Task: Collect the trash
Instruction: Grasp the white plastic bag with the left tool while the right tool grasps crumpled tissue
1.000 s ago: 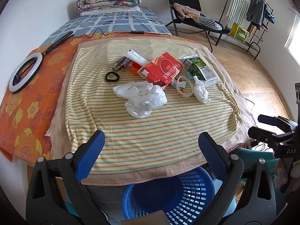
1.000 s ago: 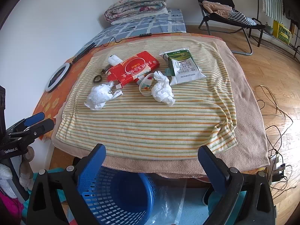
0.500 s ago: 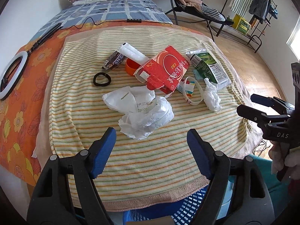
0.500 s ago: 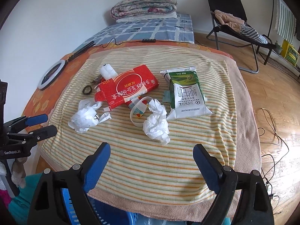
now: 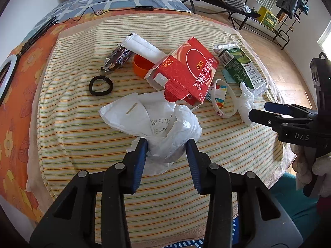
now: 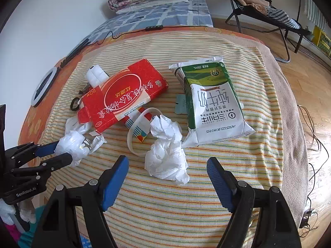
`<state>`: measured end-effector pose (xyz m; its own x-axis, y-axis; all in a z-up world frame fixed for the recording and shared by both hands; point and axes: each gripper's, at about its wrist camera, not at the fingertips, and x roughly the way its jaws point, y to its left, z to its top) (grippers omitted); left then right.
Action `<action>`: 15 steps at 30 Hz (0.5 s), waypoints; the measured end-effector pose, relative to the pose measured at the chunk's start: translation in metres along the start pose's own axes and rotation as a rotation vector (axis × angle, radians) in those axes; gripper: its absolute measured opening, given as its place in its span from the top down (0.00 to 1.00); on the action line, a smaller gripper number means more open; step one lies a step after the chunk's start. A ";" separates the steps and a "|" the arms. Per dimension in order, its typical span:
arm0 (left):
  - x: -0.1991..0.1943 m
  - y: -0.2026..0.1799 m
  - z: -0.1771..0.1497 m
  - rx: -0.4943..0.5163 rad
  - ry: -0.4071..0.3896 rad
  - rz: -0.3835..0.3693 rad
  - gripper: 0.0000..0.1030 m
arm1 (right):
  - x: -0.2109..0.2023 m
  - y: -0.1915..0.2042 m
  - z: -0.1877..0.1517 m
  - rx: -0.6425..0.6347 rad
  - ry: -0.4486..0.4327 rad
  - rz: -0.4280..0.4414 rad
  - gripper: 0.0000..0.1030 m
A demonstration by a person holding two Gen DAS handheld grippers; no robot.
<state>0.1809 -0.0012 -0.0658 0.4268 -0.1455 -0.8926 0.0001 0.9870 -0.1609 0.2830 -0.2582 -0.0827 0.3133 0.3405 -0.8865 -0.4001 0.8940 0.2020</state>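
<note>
The striped cloth (image 6: 206, 206) is cream with thin orange, yellow and green lines, over an orange sheet (image 5: 14, 107) with yellow flowers. The carton box (image 6: 124, 101) is red with white lettering; the milk pouch (image 6: 213, 105) green and white. The crumpled tissue (image 6: 165, 159) and plastic bag (image 5: 165, 132) are white, the cap (image 5: 140, 67) orange, the hair tie (image 5: 101, 85) black.

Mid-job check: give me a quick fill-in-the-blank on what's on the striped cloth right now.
1. The left hand-held gripper is closing around crumpled white ____.
2. The green milk carton lies to the ____ of the red box in the right wrist view.
3. The orange cap sits beside the ____ box.

Missing: plastic; right; red
</note>
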 end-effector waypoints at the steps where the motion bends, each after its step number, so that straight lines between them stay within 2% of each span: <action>1: -0.001 0.003 0.000 -0.006 -0.001 -0.004 0.64 | 0.004 -0.001 0.000 0.004 0.013 0.002 0.22; 4: -0.004 0.009 -0.003 -0.020 -0.004 -0.009 0.65 | 0.017 -0.003 0.000 0.024 0.047 0.008 0.22; 10: -0.019 0.011 -0.008 -0.022 -0.028 -0.019 0.68 | 0.028 -0.004 0.005 0.024 0.049 -0.015 0.24; 13: -0.024 0.010 -0.013 -0.012 -0.037 -0.015 0.68 | 0.036 -0.006 0.006 0.033 0.058 0.000 0.31; 15: -0.027 0.011 -0.017 -0.008 -0.041 -0.011 0.68 | 0.044 -0.010 0.004 0.056 0.077 0.027 0.39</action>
<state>0.1543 0.0126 -0.0502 0.4634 -0.1533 -0.8728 -0.0025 0.9847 -0.1743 0.3044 -0.2508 -0.1215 0.2349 0.3433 -0.9094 -0.3579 0.9004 0.2474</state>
